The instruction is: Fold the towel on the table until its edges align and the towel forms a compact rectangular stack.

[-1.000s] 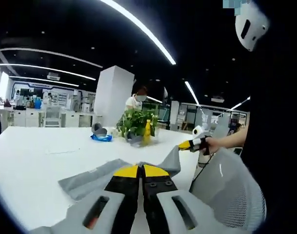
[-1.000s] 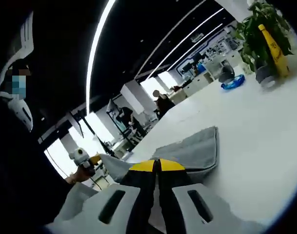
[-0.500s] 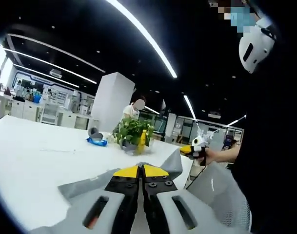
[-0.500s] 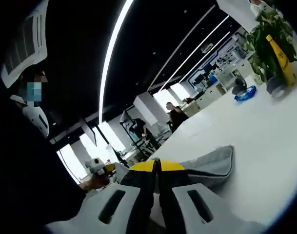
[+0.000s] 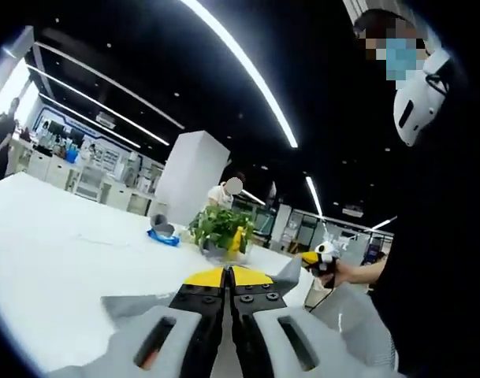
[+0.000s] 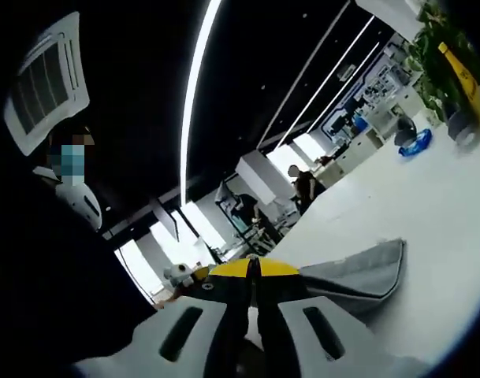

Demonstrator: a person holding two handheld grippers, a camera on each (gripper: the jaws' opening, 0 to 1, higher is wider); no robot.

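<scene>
A grey towel point(image 5: 137, 304) is lifted off the white table point(image 5: 58, 252) and stretched between the two grippers. My left gripper point(image 5: 227, 276) is shut on one corner of it, yellow tips pressed together. Its other corner rises to the right gripper point(image 5: 312, 258), held in a hand at the right of the left gripper view. In the right gripper view the right gripper point(image 6: 252, 268) is shut on the towel point(image 6: 358, 268), whose grey cloth runs out to the right. The left gripper point(image 6: 194, 273) appears small at the left there.
A potted plant point(image 5: 217, 227), a yellow bottle point(image 5: 234, 240) and a blue object point(image 5: 165, 237) stand at the far side of the table. The person's dark torso is close on the right. Other people and white furniture fill the room behind.
Both grippers have risen with the towel's corners and the views tilt upward. The towel hangs higher off the table. Both stay shut.
</scene>
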